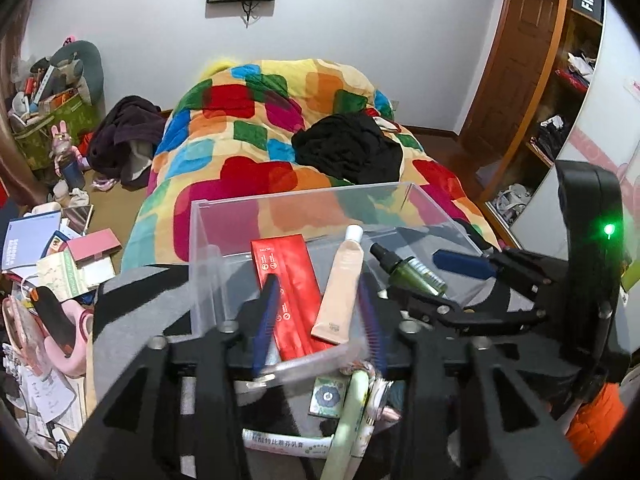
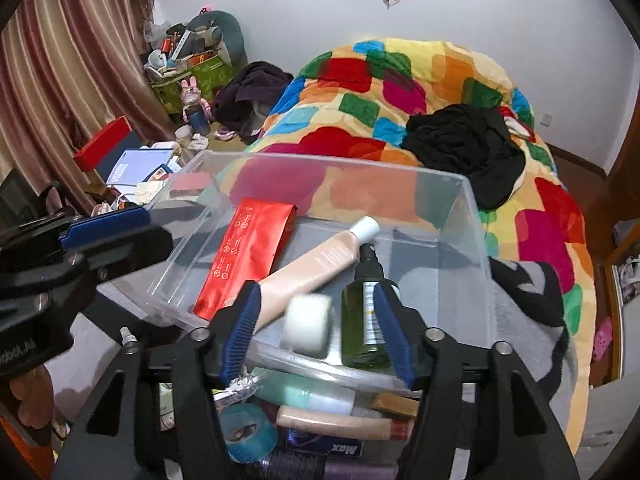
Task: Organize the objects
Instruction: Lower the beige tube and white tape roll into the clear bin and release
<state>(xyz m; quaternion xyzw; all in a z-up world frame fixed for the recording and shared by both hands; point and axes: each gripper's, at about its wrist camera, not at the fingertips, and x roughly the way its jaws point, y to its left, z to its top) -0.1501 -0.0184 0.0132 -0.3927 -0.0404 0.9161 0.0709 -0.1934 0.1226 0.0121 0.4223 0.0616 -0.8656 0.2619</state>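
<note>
Midair, white roll [image 2: 309, 327] between right tongs [image 2: 316, 334].

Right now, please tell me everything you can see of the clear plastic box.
The clear plastic box is a see-through, open-topped rectangular bin of thin rigid plastic. It stands upright on a grey cloth at the foot of the bed. Inside lie a red packet, a beige tube with a white cap and a green spray bottle. No fingers grip it.

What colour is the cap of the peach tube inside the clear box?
White. The cap of the peach tube shows best in the right wrist view.
</note>
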